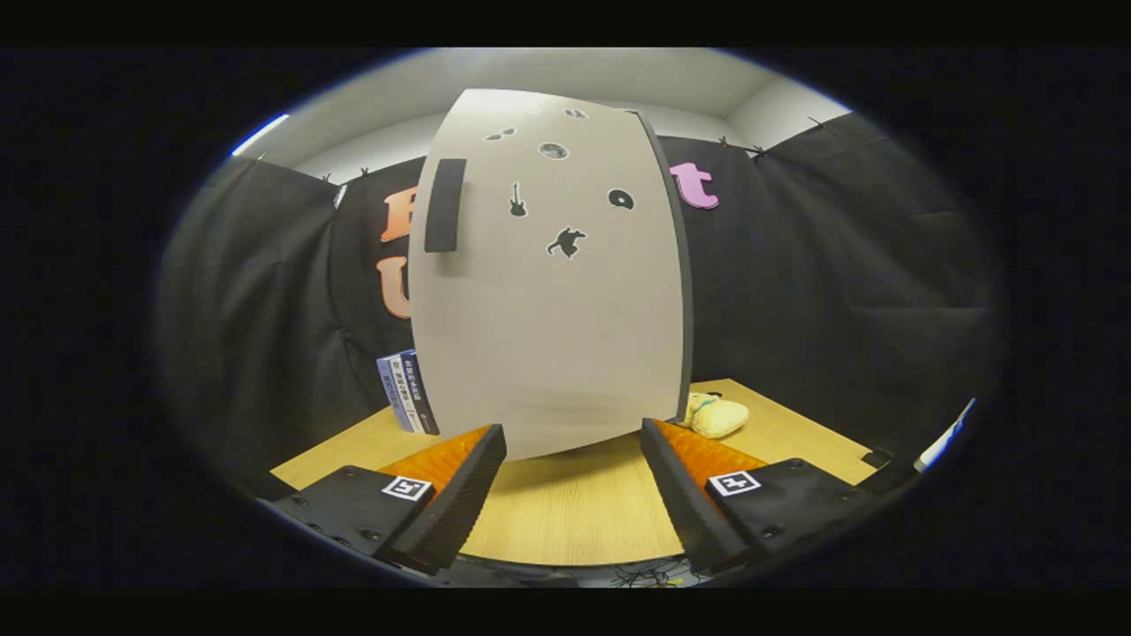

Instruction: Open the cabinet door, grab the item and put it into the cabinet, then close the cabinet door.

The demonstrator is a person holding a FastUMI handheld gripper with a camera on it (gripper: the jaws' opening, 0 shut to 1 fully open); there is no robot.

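two spread fingers of the hand-held gripper [573, 442] flank bare table [565, 521] before the shut cabinet door [548, 291].

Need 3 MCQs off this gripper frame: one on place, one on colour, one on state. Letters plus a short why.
1. Where is the plush toy?
A. on the table, by the cabinet door's far lower corner, beyond one finger
B. between the fingers
C. on top of the books

2. What colour is the door handle?
A. white
B. black
C. orange

3. How is the gripper?
A. shut on the plush toy
B. shut on the handle
C. open, holding nothing

Answers:
1 A: the toy lies on the wood beside the door's edge, past the fingertip.
2 B: a dark bar stands upright on the pale door.
3 C: the fingers stand wide apart with bare table between them.
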